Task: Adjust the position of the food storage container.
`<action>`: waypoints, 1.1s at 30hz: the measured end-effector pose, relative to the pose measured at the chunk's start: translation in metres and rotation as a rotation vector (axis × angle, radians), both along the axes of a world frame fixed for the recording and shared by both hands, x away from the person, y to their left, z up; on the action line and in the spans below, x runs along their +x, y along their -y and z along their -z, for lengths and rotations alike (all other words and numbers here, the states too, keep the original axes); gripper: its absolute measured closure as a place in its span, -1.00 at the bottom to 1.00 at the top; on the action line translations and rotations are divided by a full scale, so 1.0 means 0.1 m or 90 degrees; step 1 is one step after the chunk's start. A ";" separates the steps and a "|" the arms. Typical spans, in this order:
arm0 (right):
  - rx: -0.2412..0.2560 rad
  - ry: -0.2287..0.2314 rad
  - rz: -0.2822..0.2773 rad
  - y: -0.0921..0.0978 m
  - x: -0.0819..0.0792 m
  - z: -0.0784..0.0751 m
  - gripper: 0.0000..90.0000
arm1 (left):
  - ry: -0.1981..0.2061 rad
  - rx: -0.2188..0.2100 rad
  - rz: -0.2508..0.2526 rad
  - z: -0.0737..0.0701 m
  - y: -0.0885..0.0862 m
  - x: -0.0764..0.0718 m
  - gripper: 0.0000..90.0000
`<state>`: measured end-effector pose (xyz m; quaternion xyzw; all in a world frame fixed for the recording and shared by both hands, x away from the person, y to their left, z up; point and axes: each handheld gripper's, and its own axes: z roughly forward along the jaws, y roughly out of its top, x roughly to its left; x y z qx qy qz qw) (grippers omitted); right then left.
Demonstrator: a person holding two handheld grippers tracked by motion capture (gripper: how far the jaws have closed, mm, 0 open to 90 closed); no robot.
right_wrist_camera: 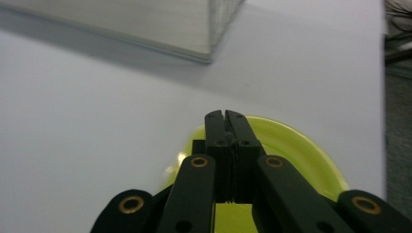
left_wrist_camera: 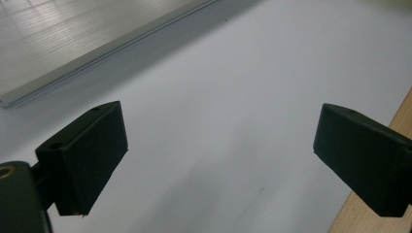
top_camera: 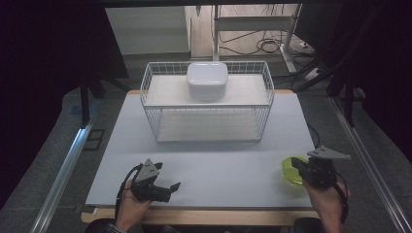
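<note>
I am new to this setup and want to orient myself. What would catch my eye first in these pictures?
First the white wire basket standing in the middle of the table, with a white lidded box on its upper shelf. Next the bright yellow-green bowl at the near right edge, where the right tongs are closed over its rim. The left tongs stand wide open above bare tabletop.

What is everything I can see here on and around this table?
Table: one, pale grey top with a wooden edge, centre.
Wire rack: one, white, two shelves, far half of the table.
Box: one, white with rounded corners, on the rack's top shelf.
Bowl: one, yellow-green, near right part of the table, under the right gripper.
Cables: several, dark, on the floor behind.
Left gripper: one, black, jaws wide apart over bare table.
Right gripper: one, black, jaws closed, over the bowl's rim.
</note>
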<state>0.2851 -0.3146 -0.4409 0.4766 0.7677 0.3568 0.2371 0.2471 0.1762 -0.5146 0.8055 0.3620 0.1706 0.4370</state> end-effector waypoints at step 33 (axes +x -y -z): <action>-0.006 -0.068 0.126 0.56 0.01 0.29 0.98 | -0.003 0.019 0.013 0.02 0.05 0.00 -0.89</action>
